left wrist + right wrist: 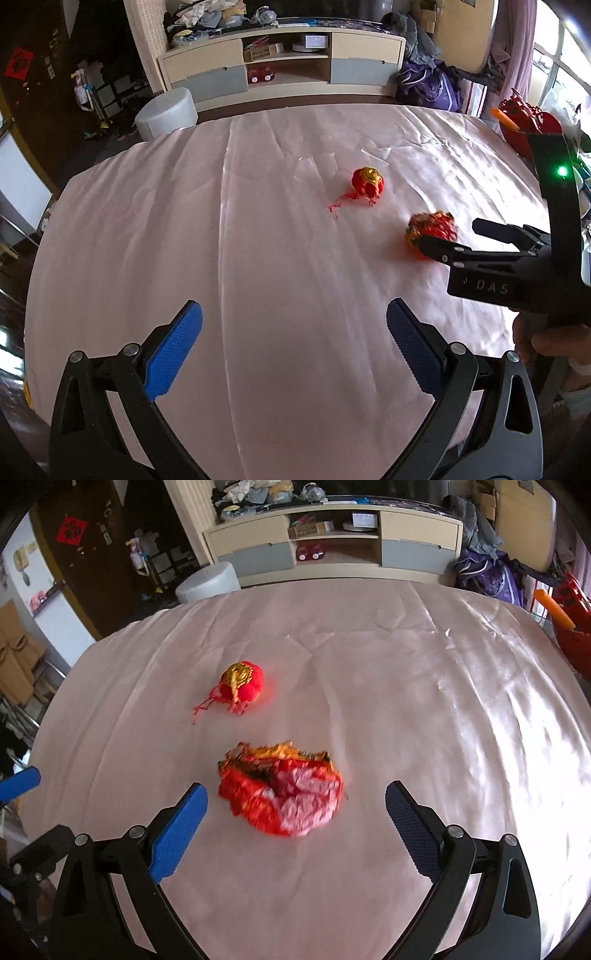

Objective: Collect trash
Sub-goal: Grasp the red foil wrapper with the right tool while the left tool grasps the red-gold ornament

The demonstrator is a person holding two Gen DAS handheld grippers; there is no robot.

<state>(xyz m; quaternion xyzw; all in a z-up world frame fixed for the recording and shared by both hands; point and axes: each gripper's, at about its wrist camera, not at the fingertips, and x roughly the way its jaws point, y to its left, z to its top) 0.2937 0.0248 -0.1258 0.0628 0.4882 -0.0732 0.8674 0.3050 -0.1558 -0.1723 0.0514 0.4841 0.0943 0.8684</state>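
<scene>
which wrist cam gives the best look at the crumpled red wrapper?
Right wrist. The crumpled red wrapper lies close and unobstructed on the pink cloth, just ahead of the open right gripper. In the left wrist view it is small, blurred and partly hidden behind the right gripper's finger.

The right gripper [295, 805] hangs spread wide over the pink cloth [424, 720], crumpled red wrapper [280, 794] between its fingers; a red pouch [240, 683] lies at eleven o'clock.

Pink table [406, 701] bears 2 wads [282, 794] [240, 683].
</scene>
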